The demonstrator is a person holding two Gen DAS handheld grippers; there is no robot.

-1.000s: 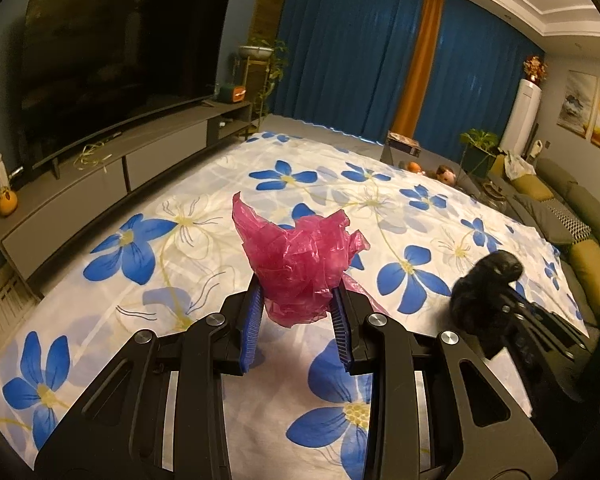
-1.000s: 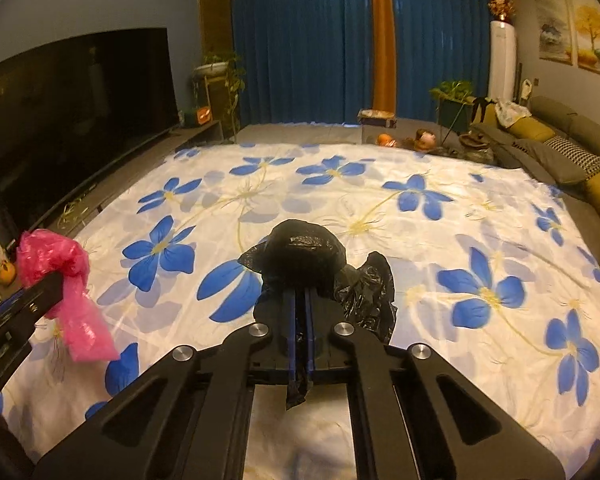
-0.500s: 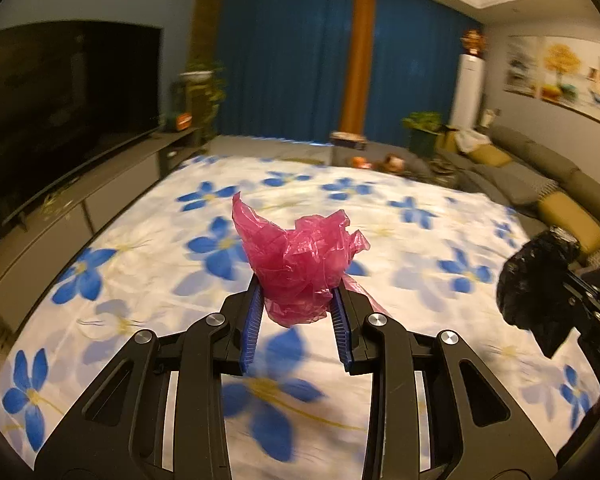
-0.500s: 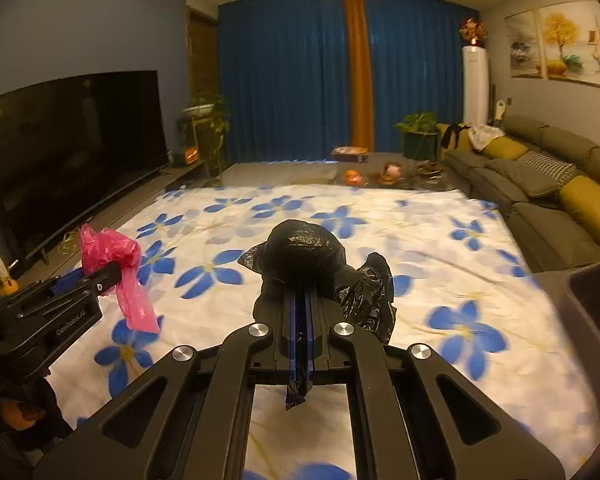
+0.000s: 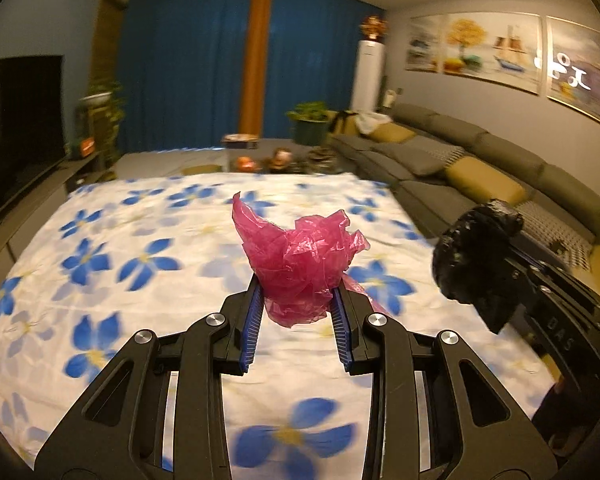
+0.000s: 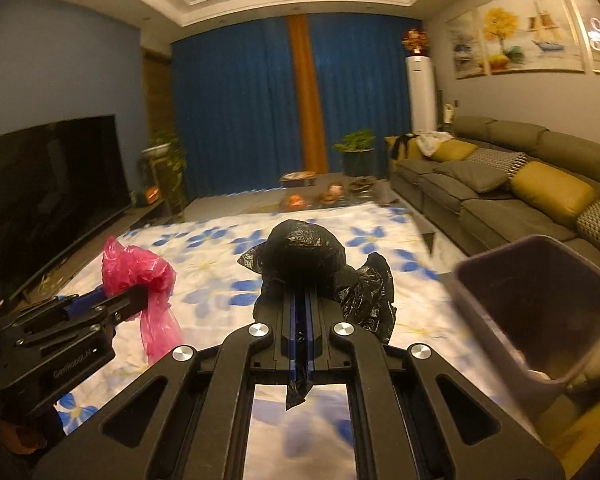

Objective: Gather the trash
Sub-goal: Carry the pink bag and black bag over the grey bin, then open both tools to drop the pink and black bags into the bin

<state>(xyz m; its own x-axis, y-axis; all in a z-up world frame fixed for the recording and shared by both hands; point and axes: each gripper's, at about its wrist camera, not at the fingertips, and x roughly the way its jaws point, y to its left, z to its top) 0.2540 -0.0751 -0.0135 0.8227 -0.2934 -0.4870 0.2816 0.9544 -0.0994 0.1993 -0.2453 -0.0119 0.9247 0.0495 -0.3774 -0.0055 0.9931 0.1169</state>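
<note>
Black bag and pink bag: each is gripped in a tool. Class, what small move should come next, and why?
Probably carry the right tool with the black bag rightward over the open bin, which stands close beside it; the left tool with the pink bag follows.

The left gripper [image 5: 298,300], black with ribbed blue pads, fills the lower middle of its own view, its fingers part-way apart and pressing from both sides on a crumpled pink plastic bag [image 5: 300,256]. In the right wrist view it enters from the lower left, angled up toward the middle. The right gripper [image 6: 300,300] sits at lower centre of its view, fingers almost together, pinching a crumpled black plastic bag [image 6: 304,256]; in the left view it juts in from the right edge.
</note>
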